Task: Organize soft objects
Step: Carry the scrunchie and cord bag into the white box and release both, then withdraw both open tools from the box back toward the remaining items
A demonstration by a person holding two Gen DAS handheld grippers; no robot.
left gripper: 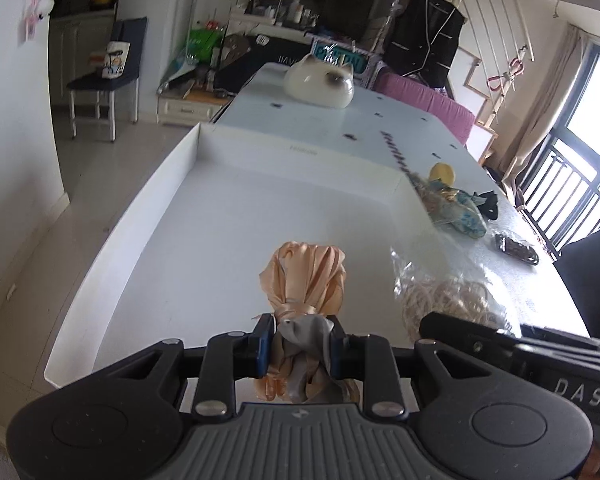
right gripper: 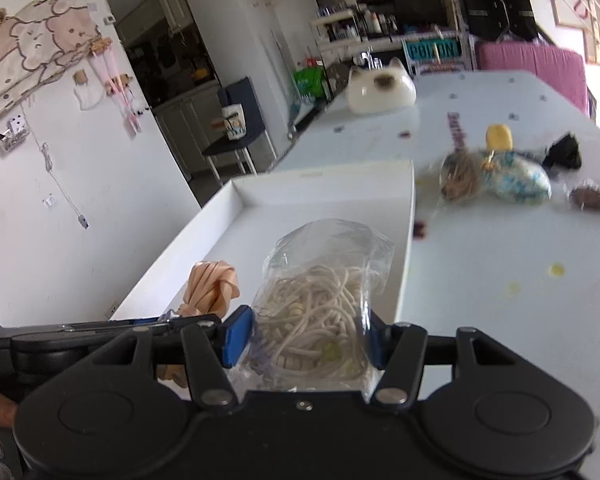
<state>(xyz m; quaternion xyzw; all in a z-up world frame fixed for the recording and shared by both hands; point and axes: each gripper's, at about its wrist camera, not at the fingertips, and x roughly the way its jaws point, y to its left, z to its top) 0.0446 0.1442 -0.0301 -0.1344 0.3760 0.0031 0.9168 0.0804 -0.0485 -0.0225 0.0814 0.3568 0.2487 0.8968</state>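
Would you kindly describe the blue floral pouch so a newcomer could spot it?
Start at the white tray on the table. Just past its right edge lies a small cluster, and the pouch sits mid-cluster. Only it has a pale blue flower print, beside a yellow toy.

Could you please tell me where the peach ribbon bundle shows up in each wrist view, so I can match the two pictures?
Left wrist: peach ribbon bundle at bottom centre, clamped in the left gripper over the white tray.
Right wrist: lower left, beside the bag of cord.
Shared landmark: cat-face cushion at the table's far end.
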